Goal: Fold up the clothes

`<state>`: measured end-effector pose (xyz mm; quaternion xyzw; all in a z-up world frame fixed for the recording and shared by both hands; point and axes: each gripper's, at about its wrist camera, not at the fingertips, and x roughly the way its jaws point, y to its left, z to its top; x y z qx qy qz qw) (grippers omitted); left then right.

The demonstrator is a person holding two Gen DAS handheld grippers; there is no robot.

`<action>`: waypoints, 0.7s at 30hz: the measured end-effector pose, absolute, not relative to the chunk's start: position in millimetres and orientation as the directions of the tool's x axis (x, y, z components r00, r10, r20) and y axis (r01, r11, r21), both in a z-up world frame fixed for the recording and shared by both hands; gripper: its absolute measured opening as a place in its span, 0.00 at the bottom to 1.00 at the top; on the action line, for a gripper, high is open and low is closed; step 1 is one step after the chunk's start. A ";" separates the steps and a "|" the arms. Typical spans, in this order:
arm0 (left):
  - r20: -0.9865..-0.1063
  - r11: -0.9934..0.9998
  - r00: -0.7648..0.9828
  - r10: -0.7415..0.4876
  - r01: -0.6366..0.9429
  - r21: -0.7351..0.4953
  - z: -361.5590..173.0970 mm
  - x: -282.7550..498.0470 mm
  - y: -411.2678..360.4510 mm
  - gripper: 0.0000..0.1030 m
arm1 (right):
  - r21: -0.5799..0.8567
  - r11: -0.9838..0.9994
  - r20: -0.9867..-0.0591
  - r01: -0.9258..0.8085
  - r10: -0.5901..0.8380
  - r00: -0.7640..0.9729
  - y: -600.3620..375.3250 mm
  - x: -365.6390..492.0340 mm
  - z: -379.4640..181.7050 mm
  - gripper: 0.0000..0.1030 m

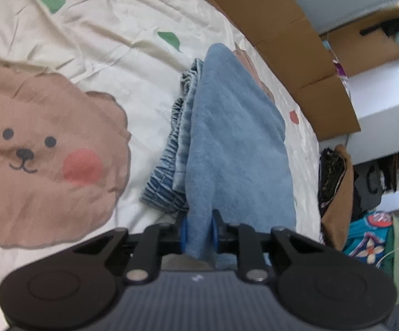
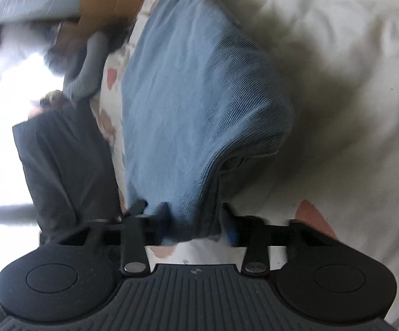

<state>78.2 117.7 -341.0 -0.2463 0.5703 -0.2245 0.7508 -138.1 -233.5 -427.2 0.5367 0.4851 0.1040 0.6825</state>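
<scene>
A light blue garment (image 1: 232, 143) lies on the bed, partly over folded denim jeans (image 1: 171, 165). My left gripper (image 1: 198, 234) is shut on the garment's near edge, which is pinched between the blue pads. In the right wrist view the same blue garment (image 2: 193, 96) rises in a tented fold toward my right gripper (image 2: 196, 220). Its jaws stand apart with a bunched corner of the cloth sitting loosely between them. The cloth touches the left finger (image 2: 163, 215), and a thin gap shows at the right one.
The bed has a cream sheet (image 1: 116, 41) printed with a brown bear face (image 1: 47, 151). Flattened cardboard (image 1: 296, 41) runs along the bed's far edge. Bags and clothes (image 1: 370, 234) clutter the floor beyond. Dark fabric (image 2: 61, 165) hangs beside the bed.
</scene>
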 end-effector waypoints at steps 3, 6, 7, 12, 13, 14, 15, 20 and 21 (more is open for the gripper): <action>-0.752 0.780 0.237 -0.615 0.045 -0.624 -343.3 79.0 119.0 0.18 | 0.812 0.446 -0.583 0.376 0.655 0.482 -229.5 -135.1 -428.1 0.21; -0.757 0.781 0.220 -0.615 0.034 -0.624 -343.4 80.6 121.6 0.19 | 0.797 0.462 -0.602 0.388 0.650 0.463 -228.2 -133.0 -430.8 0.21; -0.758 0.783 0.221 -0.613 0.040 -0.621 -340.9 79.9 123.3 0.20 | 0.798 0.452 -0.600 0.398 0.652 0.463 -229.4 -133.6 -431.9 0.21; -0.773 0.804 0.237 -0.588 0.068 -0.590 -328.1 73.9 135.1 0.20 | 0.755 0.487 -0.649 0.438 0.652 0.392 -224.8 -131.1 -427.4 0.35; -0.779 0.812 0.242 -0.578 0.073 -0.580 -325.4 72.5 138.3 0.19 | 0.746 0.507 -0.659 0.431 0.653 0.373 -221.7 -130.0 -423.9 0.35; -0.782 0.816 0.248 -0.571 0.074 -0.573 -323.6 70.5 142.6 0.17 | 0.740 0.521 -0.667 0.426 0.653 0.358 -218.9 -129.4 -420.2 0.35; -0.785 0.821 0.256 -0.564 0.071 -0.566 -322.2 68.6 147.5 0.17 | 0.733 0.534 -0.674 0.423 0.654 0.343 -216.2 -129.1 -416.4 0.35; -0.783 0.828 0.300 -0.544 0.043 -0.559 -316.3 69.3 167.8 0.25 | 0.687 0.620 -0.721 0.379 0.645 0.252 -205.3 -128.1 -397.8 0.36; -0.779 0.826 0.307 -0.546 0.045 -0.562 -315.2 71.7 169.9 0.27 | 0.679 0.633 -0.729 0.372 0.639 0.245 -205.7 -128.3 -394.1 0.36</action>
